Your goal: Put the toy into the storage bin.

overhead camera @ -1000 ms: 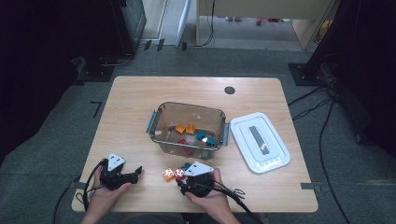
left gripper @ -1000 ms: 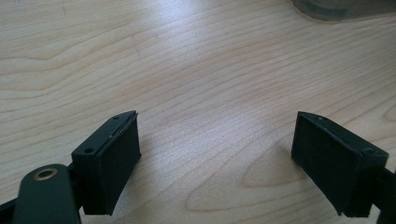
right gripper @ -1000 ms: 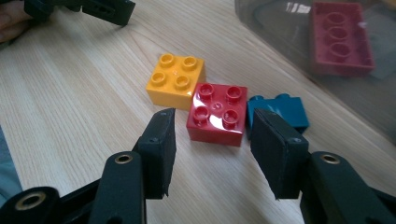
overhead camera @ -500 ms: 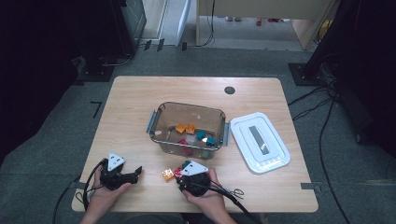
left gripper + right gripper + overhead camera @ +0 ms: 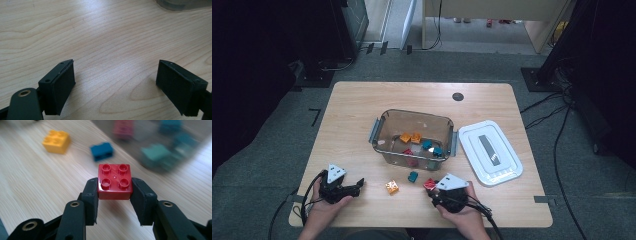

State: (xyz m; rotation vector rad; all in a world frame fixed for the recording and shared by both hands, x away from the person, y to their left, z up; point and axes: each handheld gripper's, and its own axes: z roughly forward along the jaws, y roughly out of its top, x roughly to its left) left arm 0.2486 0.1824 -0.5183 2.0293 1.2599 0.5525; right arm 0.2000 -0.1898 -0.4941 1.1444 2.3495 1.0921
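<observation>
Jaws of the right gripper (image 5: 114, 195) press on both sides of a small red plastic brick with four round studs (image 5: 115, 181), holding it tight in the middle of the right gripper view. In the high view this brick (image 5: 429, 184) sits low and right of centre, just above the light wooden surface (image 5: 357, 120).

Jaws of the left gripper (image 5: 117, 87) stand wide apart with bare wood between them, holding nothing. That gripper (image 5: 358, 184) rests at the lower left of the high view.

Near the red brick lie a small yellow brick (image 5: 392, 187) and a small blue brick (image 5: 413, 176). Behind them stands a clear plastic box (image 5: 387, 125) with more bricks inside. Its white lid (image 5: 507, 167) lies to the right.
</observation>
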